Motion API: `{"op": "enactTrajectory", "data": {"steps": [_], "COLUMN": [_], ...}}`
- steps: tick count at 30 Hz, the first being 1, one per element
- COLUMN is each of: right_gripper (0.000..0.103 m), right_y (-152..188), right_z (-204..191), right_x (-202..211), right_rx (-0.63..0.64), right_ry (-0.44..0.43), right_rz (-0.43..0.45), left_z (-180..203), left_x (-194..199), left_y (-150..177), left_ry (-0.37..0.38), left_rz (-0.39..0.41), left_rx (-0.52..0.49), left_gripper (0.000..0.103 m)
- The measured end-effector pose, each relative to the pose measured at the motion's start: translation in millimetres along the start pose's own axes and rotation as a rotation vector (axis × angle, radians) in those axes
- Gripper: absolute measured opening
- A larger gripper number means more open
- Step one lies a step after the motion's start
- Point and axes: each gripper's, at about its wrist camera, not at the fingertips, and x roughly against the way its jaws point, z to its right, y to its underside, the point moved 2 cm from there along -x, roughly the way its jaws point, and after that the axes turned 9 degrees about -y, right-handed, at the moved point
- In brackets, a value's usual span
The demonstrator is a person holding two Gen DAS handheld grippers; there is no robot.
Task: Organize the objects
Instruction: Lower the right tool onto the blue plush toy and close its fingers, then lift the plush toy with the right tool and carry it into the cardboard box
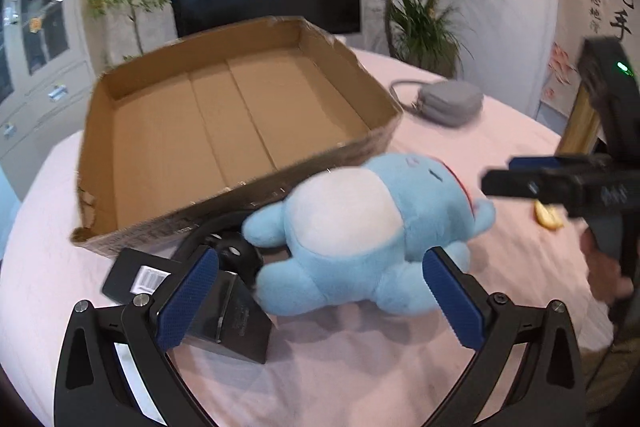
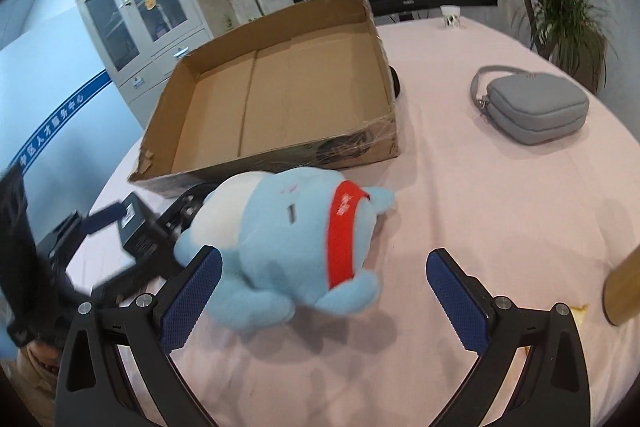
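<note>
A light-blue plush toy (image 1: pixel 352 231) with a white belly and a red band lies on the pink tablecloth, just in front of an open cardboard box (image 1: pixel 224 131). My left gripper (image 1: pixel 320 295) is open, its blue pads either side of the toy's lower body. My right gripper (image 2: pixel 324 295) is open too, just short of the plush toy (image 2: pixel 288 247), whose feet reach between its pads. The right gripper (image 1: pixel 560 183) also shows at the right edge of the left wrist view. The cardboard box (image 2: pixel 280 99) holds nothing.
A grey pouch (image 2: pixel 536 111) with a strap lies at the right. A black box with a barcode label (image 1: pixel 136 279), a black strap and a dark angular item (image 1: pixel 236 323) lie left of the toy. A yellow scrap (image 1: pixel 546 217) and a wooden piece (image 2: pixel 624 291) sit far right.
</note>
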Motion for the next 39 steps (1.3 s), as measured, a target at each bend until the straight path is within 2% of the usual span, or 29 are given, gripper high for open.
{"op": "enactTrajectory", "data": {"steps": [3, 5, 9, 11, 13, 15, 16, 17, 18, 24, 25, 26, 27, 29, 39], "right_gripper": [0.103, 0.103, 0.103, 0.100, 0.090, 0.087, 0.084, 0.084, 0.082, 0.076, 0.076, 0.076, 0.076, 0.076, 0.070], "right_y": [-8, -11, -13, -14, -12, -10, -11, -11, -11, -10, -11, -11, -12, -14, -12], "right_z": [13, 20, 23, 24, 24, 26, 25, 26, 27, 34, 34, 33, 32, 31, 32], "right_x": [-17, -35, -59, -66, -75, -82, -84, -84, -84, -83, -84, -85, -85, -88, -87], "right_rx": [-0.054, -0.095, -0.107, -0.108, -0.106, -0.102, -0.102, -0.103, -0.105, -0.126, -0.124, -0.117, -0.110, -0.093, -0.079], "right_ry": [-0.038, -0.084, -0.167, -0.195, -0.221, -0.217, -0.222, -0.230, -0.239, -0.275, -0.278, -0.278, -0.276, -0.274, -0.280], "right_rz": [-0.028, -0.082, -0.151, -0.161, -0.186, -0.208, -0.207, -0.205, -0.205, -0.205, -0.212, -0.216, -0.219, -0.231, -0.225], "left_z": [3, 5, 12, 13, 16, 20, 23, 27, 30, 28, 25, 25, 24, 24, 22], "left_x": [-14, -24, -38, -41, -40, -39, -41, -44, -44, -47, -48, -50, -55, -64, -57], "left_y": [-1, -1, -1, -3, -2, -1, -1, -1, -3, -4, -3, -3, -1, 6, 10], "left_ry": [0.023, 0.026, 0.028, 0.043, 0.062, 0.058, 0.065, 0.066, 0.054, 0.113, 0.129, 0.135, 0.134, 0.141, 0.126], "left_rz": [-0.031, -0.050, -0.089, -0.109, -0.109, -0.101, -0.120, -0.142, -0.142, -0.185, -0.200, -0.215, -0.233, -0.264, -0.241], "left_rx": [-0.037, -0.064, -0.090, -0.073, -0.067, -0.088, -0.097, -0.104, -0.111, -0.045, -0.026, -0.017, -0.012, -0.007, -0.010], "left_gripper": [0.102, 0.102, 0.102, 0.102, 0.101, 0.095, 0.077, 0.068, 0.065, 0.065, 0.067, 0.075, 0.078, 0.080, 0.075]}}
